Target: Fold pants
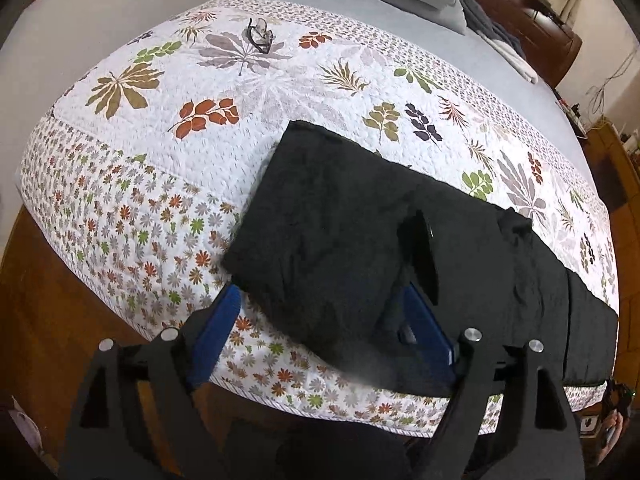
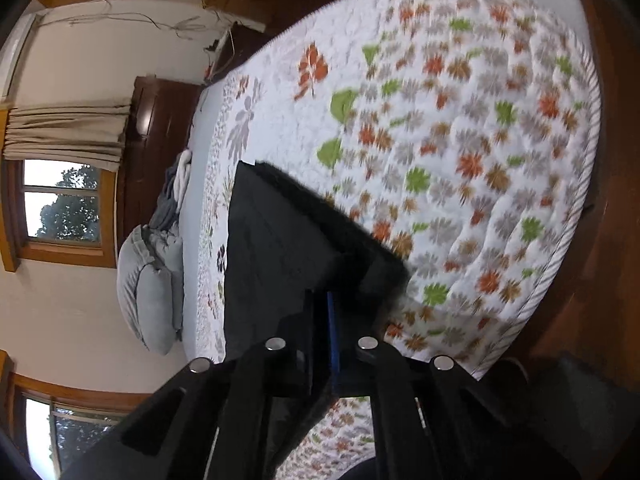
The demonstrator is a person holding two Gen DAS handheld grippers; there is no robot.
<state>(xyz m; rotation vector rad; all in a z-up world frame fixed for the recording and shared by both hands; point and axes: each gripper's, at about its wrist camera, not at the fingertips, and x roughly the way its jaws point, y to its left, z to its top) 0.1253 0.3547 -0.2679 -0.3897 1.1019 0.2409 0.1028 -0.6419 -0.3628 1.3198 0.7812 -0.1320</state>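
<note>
my left gripper (image 1: 320, 316) fingers are spread wide above the folded pants (image 1: 360, 240), holding nothing; my right gripper (image 2: 330, 320) fingers seem pinched on their edge to anchor it

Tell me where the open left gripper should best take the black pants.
Probably the near edge of the pants, at the folded end that overhangs the quilt border. The left gripper already straddles it from the bedside, so coming low from there lets one finger slide under the stacked layers.
</note>
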